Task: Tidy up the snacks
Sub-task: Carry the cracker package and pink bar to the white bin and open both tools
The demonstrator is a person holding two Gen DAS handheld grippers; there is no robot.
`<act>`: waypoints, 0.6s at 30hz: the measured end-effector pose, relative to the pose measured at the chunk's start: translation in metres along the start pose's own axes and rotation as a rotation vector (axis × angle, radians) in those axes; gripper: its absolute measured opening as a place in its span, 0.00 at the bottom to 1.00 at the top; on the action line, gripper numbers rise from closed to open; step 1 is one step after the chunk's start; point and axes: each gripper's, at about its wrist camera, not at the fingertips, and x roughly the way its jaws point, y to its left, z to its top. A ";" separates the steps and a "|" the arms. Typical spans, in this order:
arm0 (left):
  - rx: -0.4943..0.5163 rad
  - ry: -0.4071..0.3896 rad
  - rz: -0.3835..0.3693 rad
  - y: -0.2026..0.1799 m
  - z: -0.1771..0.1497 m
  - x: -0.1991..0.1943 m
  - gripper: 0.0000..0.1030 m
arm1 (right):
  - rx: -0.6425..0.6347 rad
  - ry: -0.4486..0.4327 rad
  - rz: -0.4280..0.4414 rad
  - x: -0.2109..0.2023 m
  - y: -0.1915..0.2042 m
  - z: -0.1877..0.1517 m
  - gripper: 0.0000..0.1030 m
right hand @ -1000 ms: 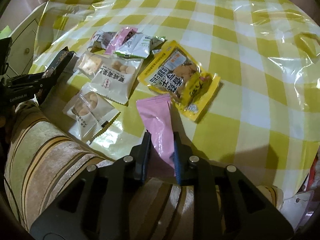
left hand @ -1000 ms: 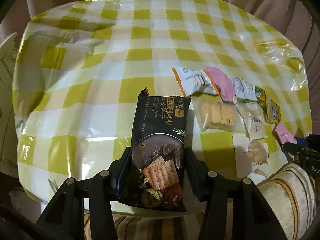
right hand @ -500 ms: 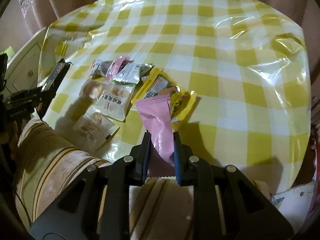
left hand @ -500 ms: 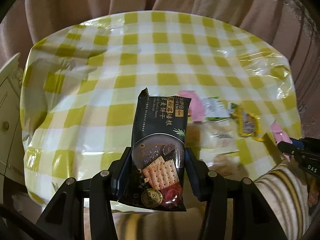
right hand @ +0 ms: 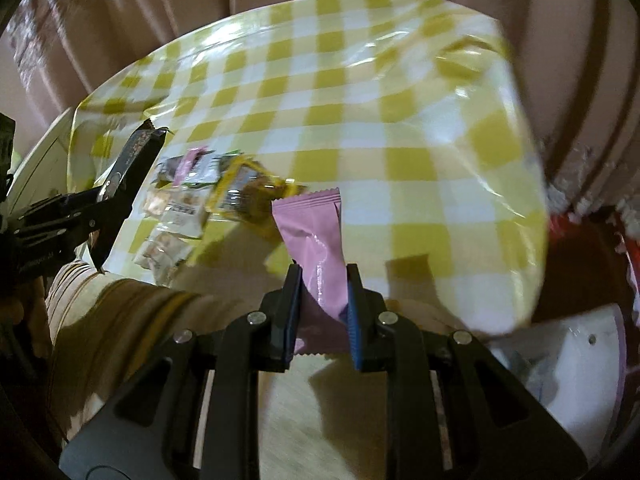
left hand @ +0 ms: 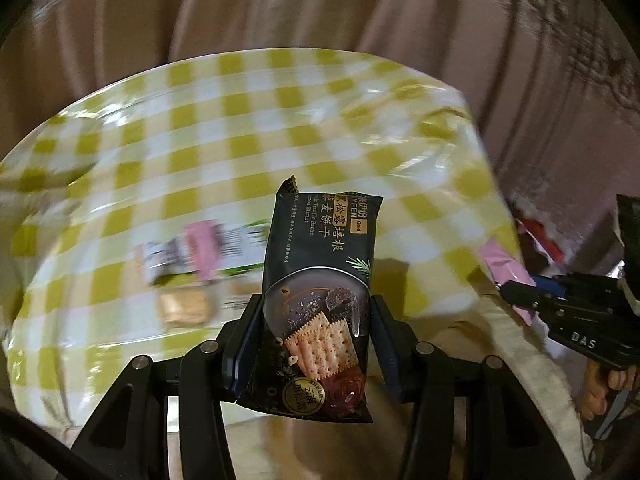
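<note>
Jaws on both sides are clenched: my left gripper (left hand: 316, 332) grasps a black glossy cracker packet (left hand: 320, 280), my right gripper (right hand: 320, 312) a pink foil sachet (right hand: 314, 240), both above the yellow-checked tabletop (right hand: 360, 100). Several blurred packets (right hand: 192, 200), maybe five, remain unsorted.

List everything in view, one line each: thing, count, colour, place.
black cracker packet: one, black, clamped in the left hand-held gripper, off the table
pink packet: one, pink, clamped in the right hand-held gripper
snack pile: several, mixed colours, blurred, on the table's near left
yellow snack bag: one, yellow, at the pile's right edge
tablecloth: one, yellow and white check, glossy
curtain: beige, behind the table
left hand-held gripper: one, black
right hand-held gripper: one, black
</note>
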 end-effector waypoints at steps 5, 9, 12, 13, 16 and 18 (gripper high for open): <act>0.084 0.017 -0.083 -0.060 0.003 0.007 0.50 | 0.081 -0.025 -0.063 -0.029 -0.051 -0.019 0.24; 0.153 0.042 -0.153 -0.110 0.002 0.015 0.50 | 0.154 -0.036 -0.113 -0.048 -0.091 -0.036 0.24; 0.200 0.061 -0.193 -0.144 0.000 0.020 0.50 | 0.202 -0.039 -0.149 -0.061 -0.120 -0.050 0.24; 0.212 0.068 -0.206 -0.152 -0.001 0.022 0.50 | 0.211 -0.039 -0.157 -0.064 -0.126 -0.054 0.23; 0.249 0.091 -0.247 -0.181 -0.005 0.028 0.50 | 0.244 -0.031 -0.187 -0.070 -0.147 -0.068 0.23; 0.271 0.109 -0.273 -0.199 -0.008 0.031 0.50 | 0.267 -0.024 -0.203 -0.073 -0.160 -0.078 0.23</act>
